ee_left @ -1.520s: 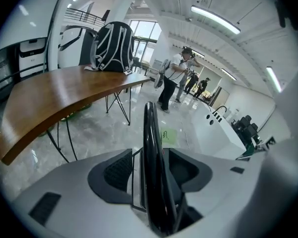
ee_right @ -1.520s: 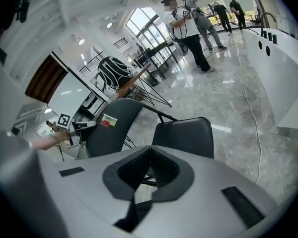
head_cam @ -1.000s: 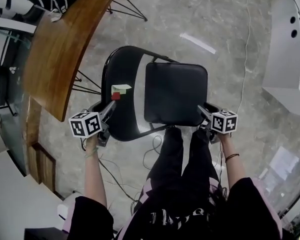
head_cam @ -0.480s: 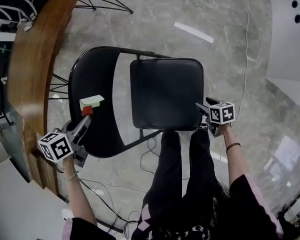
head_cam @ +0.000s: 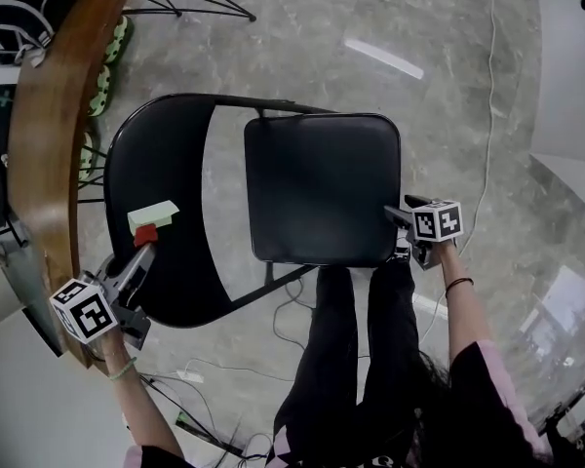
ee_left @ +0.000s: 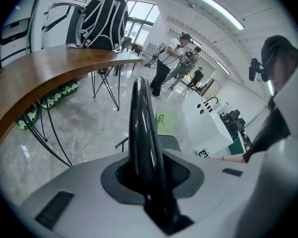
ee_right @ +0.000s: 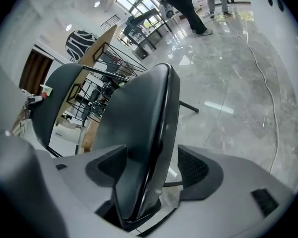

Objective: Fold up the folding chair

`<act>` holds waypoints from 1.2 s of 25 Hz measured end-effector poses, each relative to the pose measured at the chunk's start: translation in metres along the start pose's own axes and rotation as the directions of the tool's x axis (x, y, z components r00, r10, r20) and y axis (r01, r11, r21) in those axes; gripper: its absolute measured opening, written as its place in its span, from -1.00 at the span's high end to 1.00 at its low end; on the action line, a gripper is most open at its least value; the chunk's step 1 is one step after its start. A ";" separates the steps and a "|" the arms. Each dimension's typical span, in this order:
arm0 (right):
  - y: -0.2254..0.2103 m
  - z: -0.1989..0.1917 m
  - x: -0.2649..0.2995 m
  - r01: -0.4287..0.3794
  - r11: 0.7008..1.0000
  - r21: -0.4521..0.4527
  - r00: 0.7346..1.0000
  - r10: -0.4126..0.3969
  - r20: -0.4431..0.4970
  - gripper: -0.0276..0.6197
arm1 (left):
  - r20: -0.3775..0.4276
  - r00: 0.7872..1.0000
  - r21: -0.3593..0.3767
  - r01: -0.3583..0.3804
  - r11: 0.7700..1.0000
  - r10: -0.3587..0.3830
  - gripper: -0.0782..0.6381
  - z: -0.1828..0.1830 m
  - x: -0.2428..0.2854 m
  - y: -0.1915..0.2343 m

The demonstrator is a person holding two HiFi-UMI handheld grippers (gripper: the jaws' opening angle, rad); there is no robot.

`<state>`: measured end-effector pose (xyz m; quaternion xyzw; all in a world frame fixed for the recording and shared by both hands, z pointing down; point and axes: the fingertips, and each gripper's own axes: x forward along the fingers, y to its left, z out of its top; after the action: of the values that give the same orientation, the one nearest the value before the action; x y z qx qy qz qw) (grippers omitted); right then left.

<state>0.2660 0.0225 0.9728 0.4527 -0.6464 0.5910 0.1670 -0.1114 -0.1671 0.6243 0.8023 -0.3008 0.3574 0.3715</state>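
the folding chair [head_cam: 273, 193] stands open on the grey marble floor [head_cam: 448, 86], just in front of the person's legs [head_cam: 351, 359], with its backrest towards the curved wooden table [head_cam: 49, 135]; the black seat [head_cam: 322, 188] lies flat and the black backrest [head_cam: 161, 213] shows to its left in the head view.

the left gripper [head_cam: 144, 234] reaches in from the lower left to the near edge of the backrest; in the left gripper view the thin glossy backrest [ee_left: 141, 128] runs straight up between the jaws of the left gripper [ee_left: 149, 177]; those jaws have just been closing and now pinch that edge between their pads.

the right gripper [head_cam: 398, 220] sits at the right edge of the seat, near its front corner; in the right gripper view the seat [ee_right: 139, 118] stands edge-on inside the right gripper [ee_right: 149, 175]; its jaws have just been opening and are spread wide, with a clear gap between the seat and the right pad, so the seat is between them but not squeezed.

a striped backpack [ee_left: 102, 21] rests on the table; a thin cable [head_cam: 487, 96] trails over the floor beyond the chair.
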 end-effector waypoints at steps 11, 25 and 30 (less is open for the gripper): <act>-0.001 -0.005 0.029 -0.323 0.932 0.164 0.944 0.329 -0.010 -0.02 | 0.018 0.996 -0.029 0.093 0.995 -0.093 0.55 -0.005 0.008 0.004; 0.018 -0.006 0.026 -0.354 0.901 0.250 0.934 0.353 0.053 -0.02 | 0.049 0.995 -0.006 0.086 0.996 -0.085 0.55 -0.005 -0.004 -0.007; 0.042 0.000 0.011 -0.365 0.896 0.252 0.931 0.351 0.102 -0.01 | 0.030 0.999 0.025 0.037 0.999 -0.038 0.55 0.007 -0.010 -0.027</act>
<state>0.2271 0.0138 0.9552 0.3603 -0.6373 0.6808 -0.0247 -0.0948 -0.1561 0.6030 0.8176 -0.2871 0.3419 0.3637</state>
